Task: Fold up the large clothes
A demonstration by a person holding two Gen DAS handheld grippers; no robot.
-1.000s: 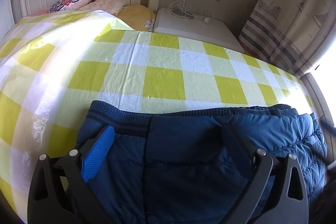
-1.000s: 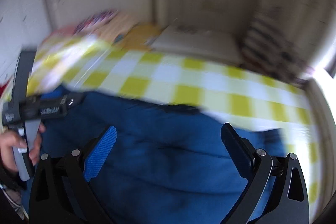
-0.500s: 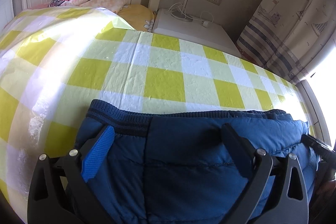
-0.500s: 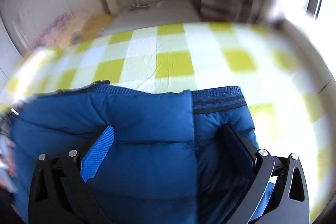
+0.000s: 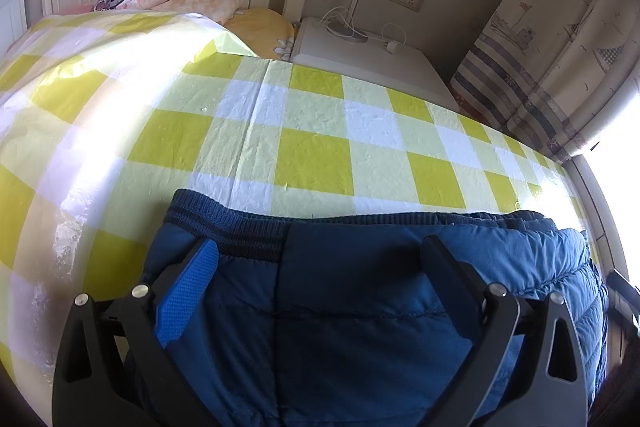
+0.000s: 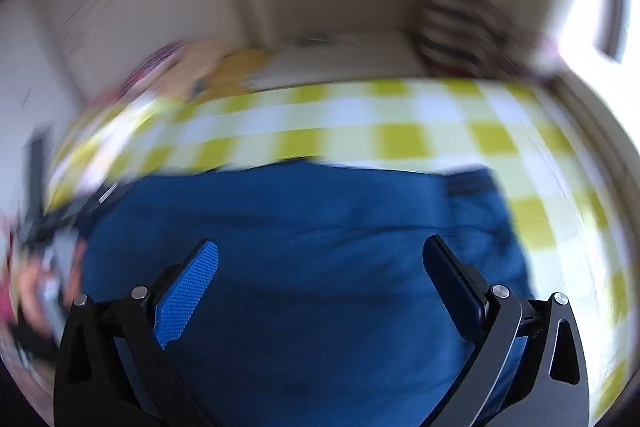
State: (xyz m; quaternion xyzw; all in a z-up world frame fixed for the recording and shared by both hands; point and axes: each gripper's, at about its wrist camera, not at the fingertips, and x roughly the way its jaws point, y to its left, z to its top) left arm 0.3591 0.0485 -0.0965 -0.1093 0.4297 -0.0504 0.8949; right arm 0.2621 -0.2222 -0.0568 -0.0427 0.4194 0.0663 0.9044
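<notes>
Both my grippers, left (image 5: 320, 255) and right (image 6: 320, 255), gape wide above the jacket (image 5: 360, 307); next I must pinch its hem (image 5: 240, 227).

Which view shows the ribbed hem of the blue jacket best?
The left wrist view: the ribbed hem is sharp, lying across the checked cloth ahead of the open left gripper. The right wrist view is motion-blurred; the hem is only a dark smear.
</notes>
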